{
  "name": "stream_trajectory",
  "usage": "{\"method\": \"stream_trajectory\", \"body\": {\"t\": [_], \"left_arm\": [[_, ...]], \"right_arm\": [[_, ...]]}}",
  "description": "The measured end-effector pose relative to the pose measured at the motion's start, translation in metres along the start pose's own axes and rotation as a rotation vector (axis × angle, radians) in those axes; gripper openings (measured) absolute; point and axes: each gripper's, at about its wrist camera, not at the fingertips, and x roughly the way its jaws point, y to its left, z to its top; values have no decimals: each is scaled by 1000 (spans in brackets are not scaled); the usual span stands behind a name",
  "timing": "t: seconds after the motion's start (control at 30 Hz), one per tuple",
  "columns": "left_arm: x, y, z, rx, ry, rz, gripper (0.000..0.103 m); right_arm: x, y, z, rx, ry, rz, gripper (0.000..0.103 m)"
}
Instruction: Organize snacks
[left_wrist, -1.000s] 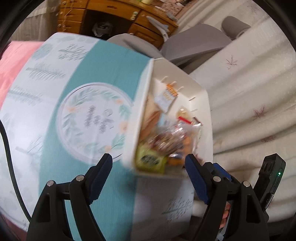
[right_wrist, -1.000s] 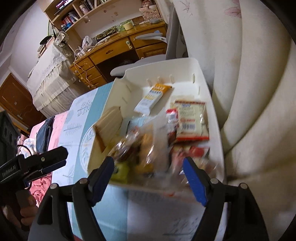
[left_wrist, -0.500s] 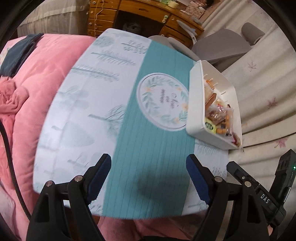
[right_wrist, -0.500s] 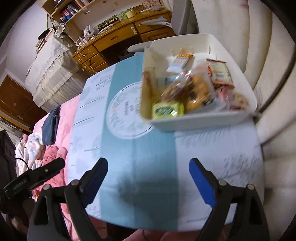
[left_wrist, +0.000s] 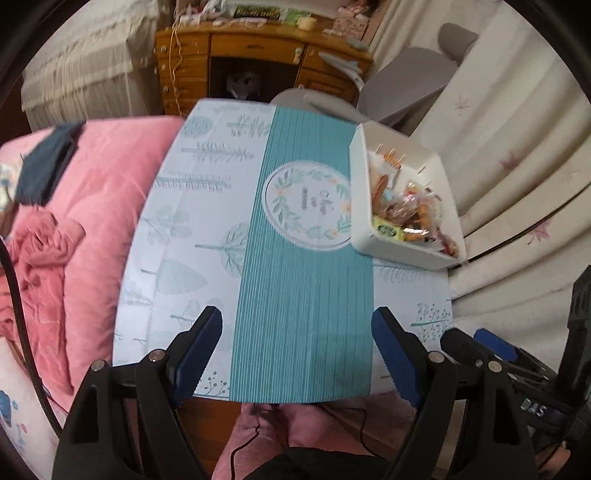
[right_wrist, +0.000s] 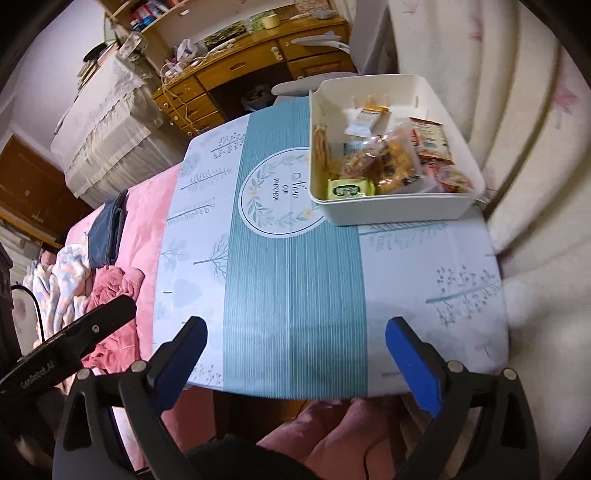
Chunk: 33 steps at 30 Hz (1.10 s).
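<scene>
White plastic bin (right_wrist: 391, 212) sits at far right corner of worktop (right_wrist: 295, 295), against cream cushions (right_wrist: 535, 184). Holds all visible snacks: green packet (right_wrist: 347, 190) at near wall, clear bag of brown pieces (right_wrist: 384, 162) mid-bin, orange-and-white bar (right_wrist: 364, 120) toward far wall, red-edged packet (right_wrist: 430, 142) on right. Same bin in left wrist view (left_wrist: 391, 251), same corner.

Changes against a second ago: bin filled both views then, close under the fingertips; now small and far. Reads as both hands pulled back toward near edge. Nothing carried out with either.

Left gripper (left_wrist: 295, 350): fingers apart, nothing between, only teal runner (left_wrist: 306, 295) beneath. Right gripper (right_wrist: 293, 354): jaws opening, wide, nothing between, also over bare runner. No contact with bin or snacks.

Rest of worktop bare, no loose packet seen. Pink bedding (left_wrist: 92, 206) left, wooden desk (right_wrist: 240, 70) far; no snacks spotted there, though detail is small.

Judgement: sorting looks finished or near it. Contents piled loosely, not in rows; could need a tidy pass if neat rows are wanted. Otherwise retreat looks like end of sequence.
</scene>
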Motion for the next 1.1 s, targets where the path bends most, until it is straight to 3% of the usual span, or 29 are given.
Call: {"method": "stream_trajectory", "body": {"t": [0.13, 0.4, 1.1], "left_arm": [[-23, -22, 2, 47, -53, 13, 95], [-50, -55, -3, 87, -131, 93, 96], [-47, -68, -11, 71, -168, 203, 96]], "right_arm": [[-36, -1, -3, 2, -43, -9, 101], [-80, 4, -8, -65, -159, -69, 103], [-76, -2, -16, -95, -154, -82, 103]]}}
